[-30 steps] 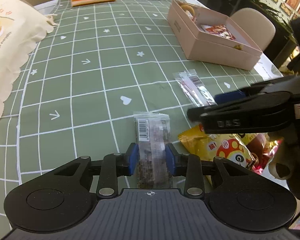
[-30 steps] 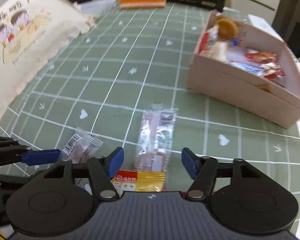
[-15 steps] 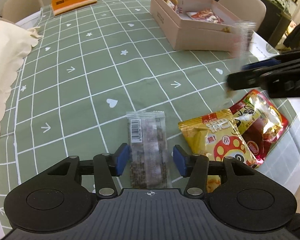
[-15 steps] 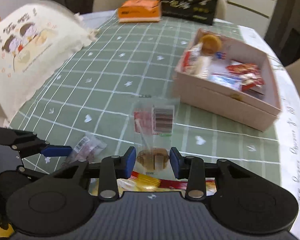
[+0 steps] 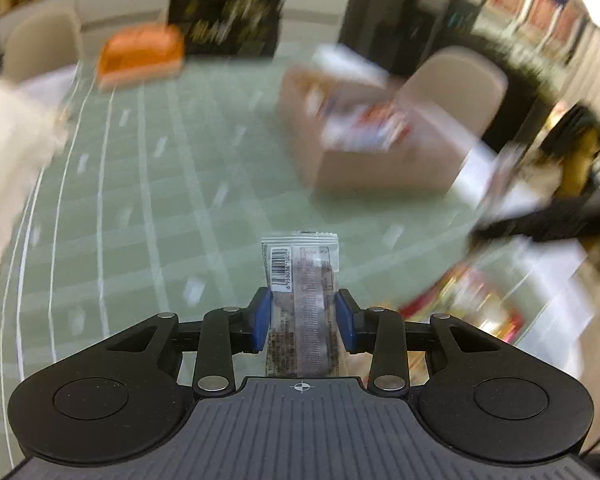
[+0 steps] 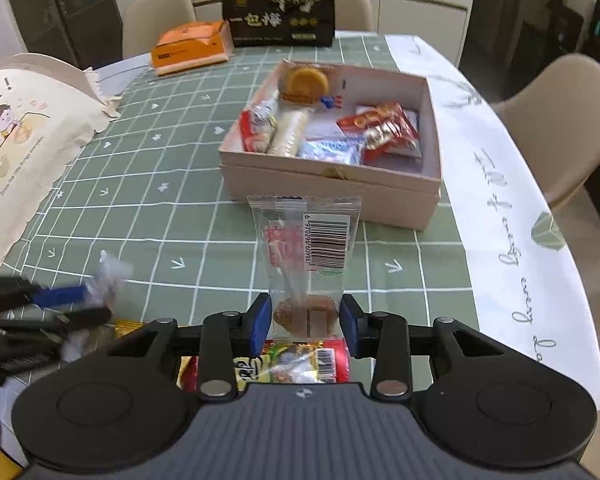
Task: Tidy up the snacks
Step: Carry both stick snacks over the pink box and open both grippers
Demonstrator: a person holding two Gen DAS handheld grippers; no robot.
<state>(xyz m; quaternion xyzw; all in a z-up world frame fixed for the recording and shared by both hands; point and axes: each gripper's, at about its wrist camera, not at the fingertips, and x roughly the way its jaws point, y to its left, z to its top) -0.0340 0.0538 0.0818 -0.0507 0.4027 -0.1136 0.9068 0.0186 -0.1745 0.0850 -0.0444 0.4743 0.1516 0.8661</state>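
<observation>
1. The right gripper point(image 6: 305, 322) is clamped on a clear snack packet point(image 6: 306, 248) — its blue pads press the lower end, where a brown round treat shows, and the barcoded top stands up clear of the table.
2. Under that gripper, at 6 o'clock, lie a yellow and a red snack bag point(image 6: 300, 362) on the green checked tablecloth point(image 6: 172, 216).
3. The left gripper point(image 5: 303, 320) has just been closing; its pads pinch a dark snack bar packet point(image 5: 302, 280), barcode at the upper left. In the right wrist view the same gripper point(image 6: 80, 304) sits at 9 o'clock, its packet blurred.
4. Beyond the clear packet, toward 12 o'clock, the pink box point(image 6: 332, 188) stands open — several wrapped snacks lie inside.
5. At 10 o'clock a cream cartoon-printed bag point(image 6: 24, 128) covers the table edge.
6. Farthest, at 11 to 12 o'clock, sit an orange box point(image 6: 190, 46) and a black box point(image 6: 278, 12).
</observation>
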